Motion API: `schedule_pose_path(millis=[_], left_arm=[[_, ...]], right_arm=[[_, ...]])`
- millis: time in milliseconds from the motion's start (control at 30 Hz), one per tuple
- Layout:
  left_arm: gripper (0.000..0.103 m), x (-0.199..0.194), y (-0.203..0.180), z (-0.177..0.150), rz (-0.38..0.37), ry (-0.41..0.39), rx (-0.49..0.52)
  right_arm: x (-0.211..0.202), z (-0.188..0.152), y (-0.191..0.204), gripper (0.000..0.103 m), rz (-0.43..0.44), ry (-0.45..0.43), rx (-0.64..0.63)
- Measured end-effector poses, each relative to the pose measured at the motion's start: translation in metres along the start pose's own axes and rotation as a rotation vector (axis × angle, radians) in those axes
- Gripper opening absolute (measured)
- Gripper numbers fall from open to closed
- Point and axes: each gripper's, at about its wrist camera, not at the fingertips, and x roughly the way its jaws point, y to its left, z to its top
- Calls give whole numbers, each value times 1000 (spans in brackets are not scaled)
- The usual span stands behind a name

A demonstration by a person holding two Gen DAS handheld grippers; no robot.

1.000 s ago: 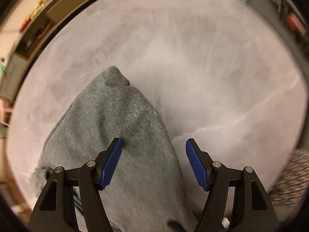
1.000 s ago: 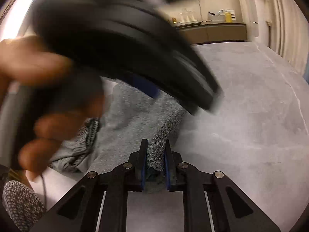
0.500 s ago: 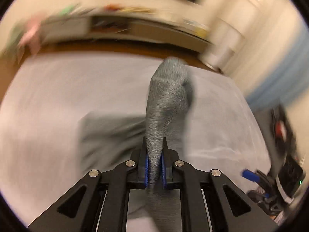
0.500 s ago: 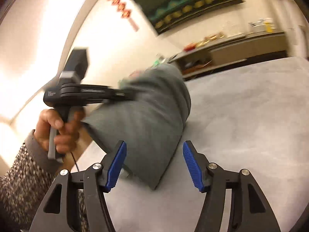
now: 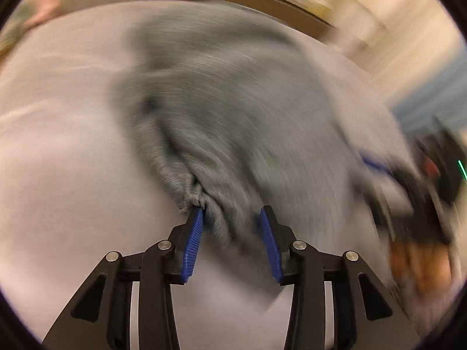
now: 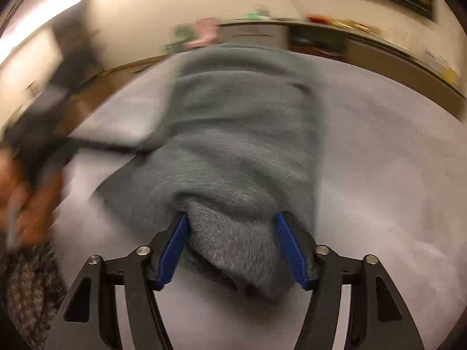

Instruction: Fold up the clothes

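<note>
- The left gripper (image 5: 232,218) hovers with jaws parted, a bunched edge of the grey garment (image 5: 233,102) brushing its left pad.
- The garment lies spread across the pale grey table (image 5: 58,175), blurred by motion.
- The right gripper (image 6: 232,227) stands spread wide, a fold of cloth loose between its pads.

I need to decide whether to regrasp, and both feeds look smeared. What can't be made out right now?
- Left wrist view: motion blur smears the grey garment; its folds, edges and type are unreadable.
- Left wrist view: the right gripper is a dark streak.
- Right wrist view: the fabric bunch between the right gripper's fingers hides the white surface beneath it.
- Right wrist view: the left hand is blurred.
</note>
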Motion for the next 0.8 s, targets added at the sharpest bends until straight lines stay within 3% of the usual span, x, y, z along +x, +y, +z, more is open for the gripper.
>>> schedule_pose_path(millis=[100, 200, 267, 367, 433, 467, 533, 600, 700, 800], left_arm=[[42, -29, 9, 5, -43, -85, -38], [49, -51, 45, 16, -36, -178, -169], [53, -55, 67, 25, -14, -213, -242], [60, -35, 62, 42, -26, -168, -217], [60, -23, 52, 48, -22, -145, -184], [58, -20, 48, 49, 18, -157, -160], [31, -18, 49, 49, 33, -165, -142], [21, -28, 52, 46, 1, -170, -146], [19, -53, 53, 35, -90, -192, -149], [19, -41, 60, 19, -61, -103, -179]], right_arm=[[-14, 4, -67, 67, -145, 34, 115], [-52, 1, -87, 63, -203, -3, 153], [-77, -3, -63, 63, -122, -68, 101], [-75, -11, 7, 66, 24, -89, -106], [-59, -21, 35, 66, -5, -60, -212], [-48, -24, 40, 63, -44, -34, -238], [-29, -28, 36, 11, -77, 26, -212], [-39, -28, 28, 8, -60, 18, -184], [-62, -30, 18, 6, -30, -9, -156], [-87, -49, 19, 3, -37, -8, -190]])
